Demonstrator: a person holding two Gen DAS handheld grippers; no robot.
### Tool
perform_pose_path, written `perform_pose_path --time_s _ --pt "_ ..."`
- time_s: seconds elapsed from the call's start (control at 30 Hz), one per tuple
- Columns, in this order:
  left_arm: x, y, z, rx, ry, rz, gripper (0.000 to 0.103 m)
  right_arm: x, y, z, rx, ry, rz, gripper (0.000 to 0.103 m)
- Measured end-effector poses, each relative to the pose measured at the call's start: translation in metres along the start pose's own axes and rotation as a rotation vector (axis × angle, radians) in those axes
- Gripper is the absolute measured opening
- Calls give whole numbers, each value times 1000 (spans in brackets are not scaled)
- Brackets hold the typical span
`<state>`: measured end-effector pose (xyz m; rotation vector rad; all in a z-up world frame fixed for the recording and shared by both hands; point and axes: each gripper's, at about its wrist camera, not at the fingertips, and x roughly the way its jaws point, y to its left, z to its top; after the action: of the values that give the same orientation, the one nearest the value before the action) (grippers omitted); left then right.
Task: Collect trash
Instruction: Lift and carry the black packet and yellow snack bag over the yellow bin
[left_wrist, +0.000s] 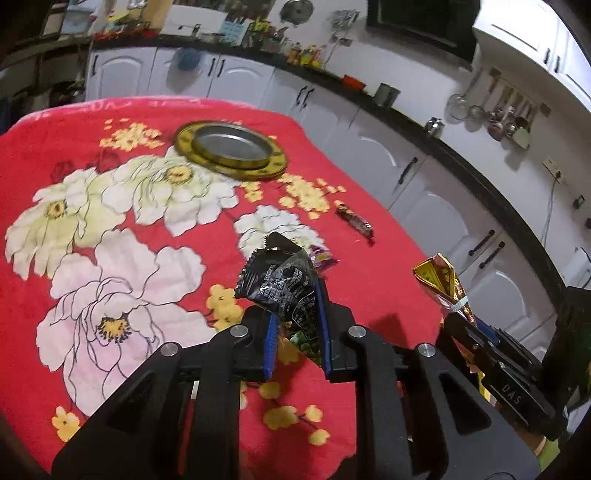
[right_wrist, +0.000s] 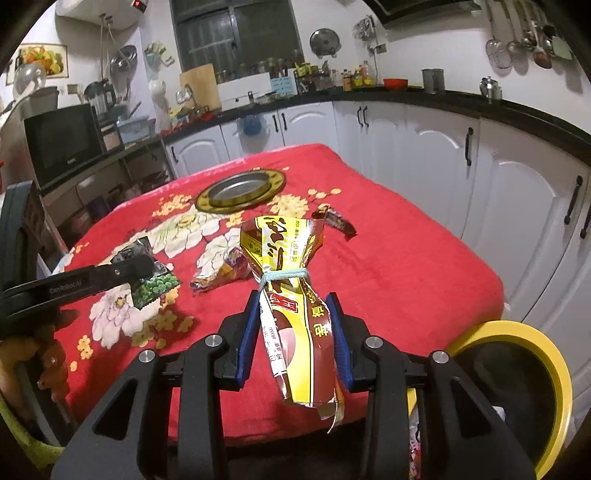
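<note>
My left gripper (left_wrist: 297, 317) is shut on a black snack wrapper (left_wrist: 284, 284) with a green pea picture and holds it above the red flowered tablecloth (left_wrist: 147, 229); it also shows in the right wrist view (right_wrist: 147, 273). My right gripper (right_wrist: 293, 314) is shut on a yellow and brown snack bag (right_wrist: 291, 295) tied with a light blue band, also seen in the left wrist view (left_wrist: 443, 284). A purple wrapper (right_wrist: 221, 273) and a dark brown candy wrapper (right_wrist: 334, 219) lie on the cloth.
A yellow-rimmed bin (right_wrist: 517, 384) stands at the table's near right corner. A metal dish on a gold plate (right_wrist: 242, 190) sits at the far side. White cabinets (right_wrist: 461, 162) and a black counter run along the right and back.
</note>
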<state>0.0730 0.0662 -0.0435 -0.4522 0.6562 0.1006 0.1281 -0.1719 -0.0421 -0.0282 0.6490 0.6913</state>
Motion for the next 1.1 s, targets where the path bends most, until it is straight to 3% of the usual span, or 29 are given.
perform_pose_path --time_s 0.6,1.1 --pt "-18 -64 -4 153 -25 -117 12 -77 -47 -14 80 -111 -99 34" --pt "3 -153 -26 345 36 -218 12 -113 -109 -44 185 -124 -230 34"
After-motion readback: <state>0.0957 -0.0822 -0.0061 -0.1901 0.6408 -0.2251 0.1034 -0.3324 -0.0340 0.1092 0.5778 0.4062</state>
